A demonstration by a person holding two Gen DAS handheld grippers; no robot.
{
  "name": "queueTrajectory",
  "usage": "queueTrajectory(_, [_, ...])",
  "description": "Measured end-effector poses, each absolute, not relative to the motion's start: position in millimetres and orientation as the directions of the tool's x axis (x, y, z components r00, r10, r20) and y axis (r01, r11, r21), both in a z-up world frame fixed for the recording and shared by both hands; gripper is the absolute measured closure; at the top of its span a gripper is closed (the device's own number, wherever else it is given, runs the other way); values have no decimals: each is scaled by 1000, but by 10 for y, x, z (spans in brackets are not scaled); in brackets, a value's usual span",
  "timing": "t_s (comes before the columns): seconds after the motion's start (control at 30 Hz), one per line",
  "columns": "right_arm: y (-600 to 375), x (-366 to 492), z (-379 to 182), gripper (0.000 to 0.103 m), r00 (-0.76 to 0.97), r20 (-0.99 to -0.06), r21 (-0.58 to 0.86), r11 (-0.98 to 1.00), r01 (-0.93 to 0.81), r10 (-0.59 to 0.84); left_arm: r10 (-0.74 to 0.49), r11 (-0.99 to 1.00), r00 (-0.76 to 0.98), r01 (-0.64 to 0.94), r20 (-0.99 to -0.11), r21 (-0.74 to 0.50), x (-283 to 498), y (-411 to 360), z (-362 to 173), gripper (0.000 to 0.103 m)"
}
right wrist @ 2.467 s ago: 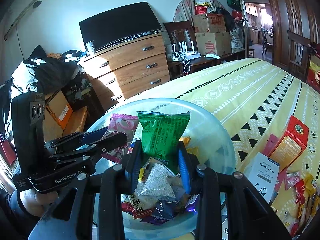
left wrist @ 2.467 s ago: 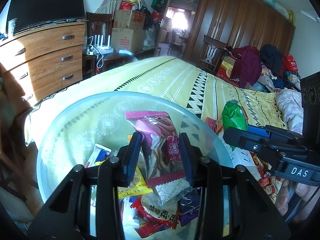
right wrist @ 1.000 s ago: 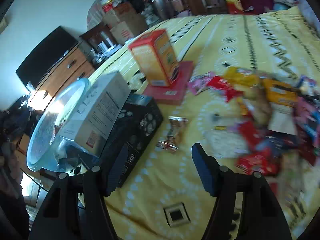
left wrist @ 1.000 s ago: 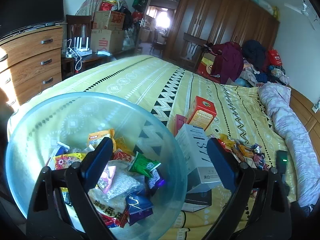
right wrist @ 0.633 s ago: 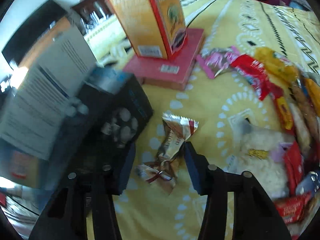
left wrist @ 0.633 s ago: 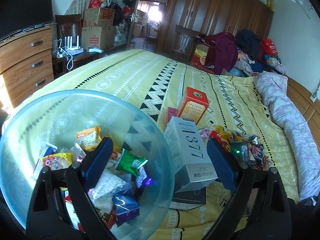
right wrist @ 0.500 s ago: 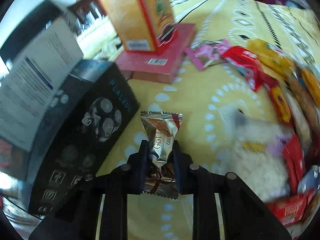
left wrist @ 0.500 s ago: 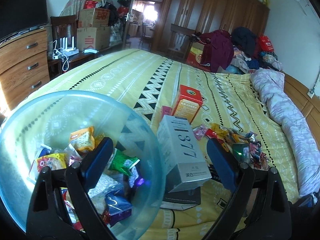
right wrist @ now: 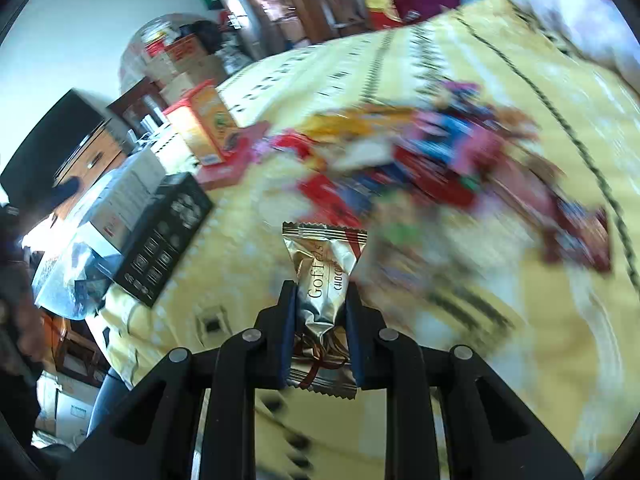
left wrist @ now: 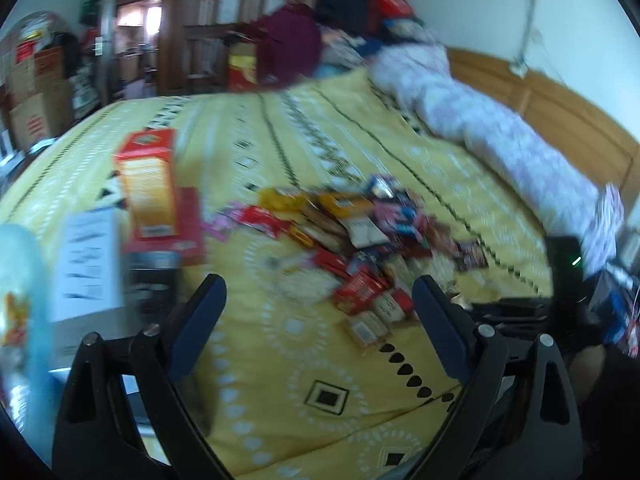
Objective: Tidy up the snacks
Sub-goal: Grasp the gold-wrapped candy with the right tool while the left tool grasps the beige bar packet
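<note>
My right gripper point(right wrist: 320, 286) is shut on a silver chocolate packet point(right wrist: 325, 264), held upright above the yellow bed cover point(right wrist: 520, 340). Behind it, blurred, lies the pile of loose snacks point(right wrist: 420, 168). My left gripper point(left wrist: 316, 284) hangs over the cover just in front of the same snack pile point(left wrist: 360, 232). Its jaws are wide apart and closing slightly, with nothing between them. The glass bowl point(left wrist: 20, 280) holding snacks shows at the far left edge of the left wrist view, and the bowl point(right wrist: 60, 280) also appears low on the left in the right wrist view.
An orange-red carton point(left wrist: 150, 184) stands on a flat red box beside a white box point(left wrist: 88, 264). A black box point(right wrist: 164, 236) lies by the bowl. A rolled purple quilt point(left wrist: 480, 120) runs along the bed's far side, and a black device point(left wrist: 564, 264) sits at the right.
My right gripper shut on the silver chocolate packet and lifted it off the cover. My left gripper swung right, away from the bowl and toward the snack pile.
</note>
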State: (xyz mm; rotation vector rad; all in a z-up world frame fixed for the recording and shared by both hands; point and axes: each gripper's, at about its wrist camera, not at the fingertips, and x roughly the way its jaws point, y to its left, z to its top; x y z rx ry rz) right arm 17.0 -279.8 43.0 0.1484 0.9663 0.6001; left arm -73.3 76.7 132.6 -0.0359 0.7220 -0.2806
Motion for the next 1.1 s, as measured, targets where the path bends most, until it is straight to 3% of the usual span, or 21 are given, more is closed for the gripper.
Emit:
queueTrajectory(0.07, [-2999, 106, 349, 77, 422, -732, 396, 837, -377, 536, -319, 937, 618, 320, -719, -141, -530, 549, 942, 20])
queueTrajectory(0.2, [-3207, 99, 186, 77, 403, -732, 440, 833, -337, 550, -375, 912, 408, 323, -832, -253, -214, 332, 327, 23])
queueTrajectory(0.33, [-3264, 135, 137, 77, 400, -724, 454, 825, -338, 562, -389, 915, 387, 269, -836, -302, -101, 184, 134, 22])
queueTrajectory(0.47, [-3295, 164, 72, 77, 396, -715, 475, 816, -329, 576, -302, 941, 401, 268, -865, -205, 7, 55, -59, 23])
queueTrajectory(0.67, [-3299, 84, 30, 77, 393, -702, 493, 803, -334, 594, -223, 971, 454, 179, -863, -157, -117, 402, 40, 22])
queueTrajectory(0.93, [-3249, 85, -113, 75, 374, -709, 504, 800, -325, 598, -296, 945, 488, 278, -821, -175, -144, 247, 84, 22])
queueTrajectory(1.1, [-3296, 104, -125, 75, 379, -710, 503, 805, -316, 593, -272, 950, 485, 275, -831, -151, -35, 249, -28, 26])
